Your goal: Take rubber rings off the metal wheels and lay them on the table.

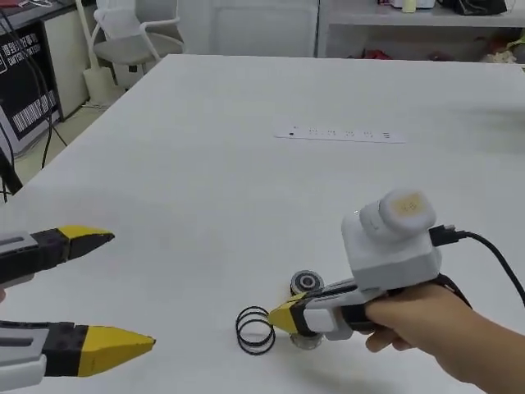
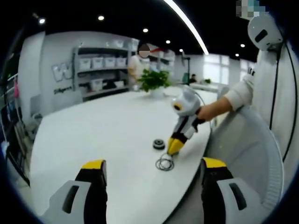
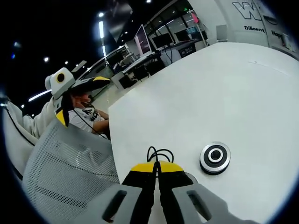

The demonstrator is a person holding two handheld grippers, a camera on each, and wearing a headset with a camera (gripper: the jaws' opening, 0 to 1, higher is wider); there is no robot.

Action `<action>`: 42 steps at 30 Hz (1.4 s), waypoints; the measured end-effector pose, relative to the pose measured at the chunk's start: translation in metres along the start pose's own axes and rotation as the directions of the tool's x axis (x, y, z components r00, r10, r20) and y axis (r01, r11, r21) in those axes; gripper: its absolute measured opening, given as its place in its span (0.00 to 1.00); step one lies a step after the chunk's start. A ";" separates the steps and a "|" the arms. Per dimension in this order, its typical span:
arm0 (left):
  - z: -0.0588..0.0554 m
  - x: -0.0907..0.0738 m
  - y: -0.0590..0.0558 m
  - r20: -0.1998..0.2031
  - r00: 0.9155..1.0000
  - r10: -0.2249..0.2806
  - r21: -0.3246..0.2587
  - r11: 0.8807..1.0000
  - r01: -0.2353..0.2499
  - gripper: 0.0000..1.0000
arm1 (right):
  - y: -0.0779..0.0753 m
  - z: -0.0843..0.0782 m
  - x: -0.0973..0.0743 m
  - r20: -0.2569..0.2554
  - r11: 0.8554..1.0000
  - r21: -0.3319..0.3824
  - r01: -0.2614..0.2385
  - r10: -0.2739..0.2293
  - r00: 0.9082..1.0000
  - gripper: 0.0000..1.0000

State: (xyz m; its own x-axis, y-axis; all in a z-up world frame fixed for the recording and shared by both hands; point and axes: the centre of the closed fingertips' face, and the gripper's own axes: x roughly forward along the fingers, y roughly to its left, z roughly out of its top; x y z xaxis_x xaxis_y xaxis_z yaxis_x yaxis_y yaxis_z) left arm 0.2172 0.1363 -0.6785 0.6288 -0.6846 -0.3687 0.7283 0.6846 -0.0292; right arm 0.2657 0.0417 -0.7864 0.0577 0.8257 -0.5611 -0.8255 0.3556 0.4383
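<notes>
Several thin black rubber rings [image 1: 255, 329] lie in a loose pile on the white table [image 1: 246, 180]. My right gripper [image 1: 277, 317] is shut, its yellow tips at the pile's edge and apparently pinching one ring [image 3: 159, 153]. A metal wheel [image 1: 306, 284] lies flat just behind the gripper, also seen in the right gripper view [image 3: 215, 158]. A second wheel [image 1: 308, 341] sits partly hidden under the gripper. My left gripper [image 1: 131, 289] hovers open at the near left, holding nothing. In the left gripper view the right gripper [image 2: 174, 148] stands over the rings [image 2: 164, 163], beside the wheel [image 2: 159, 144].
A flat white strip [image 1: 340, 134] lies mid-table, farther back. A white chair [image 1: 131, 41] stands beyond the far left corner. A grey mesh chair [image 3: 60, 177] is at the table's near edge. A person [image 2: 140, 65] and a potted plant [image 2: 154, 80] are at the far end.
</notes>
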 end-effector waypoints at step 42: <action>-0.002 0.001 0.001 -0.007 1.000 0.014 -0.015 1.000 -0.014 0.83 | -0.009 -0.003 0.006 -0.012 0.993 -0.101 0.063 -0.065 0.998 0.02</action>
State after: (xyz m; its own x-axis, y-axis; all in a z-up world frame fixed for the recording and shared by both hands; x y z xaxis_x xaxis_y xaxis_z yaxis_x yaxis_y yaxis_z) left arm 0.2180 0.1373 -0.6805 0.6368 -0.6736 -0.3751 0.7153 0.6977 -0.0384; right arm 0.2717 0.0421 -0.7960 0.1044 0.7956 -0.5968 -0.8727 0.3610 0.3286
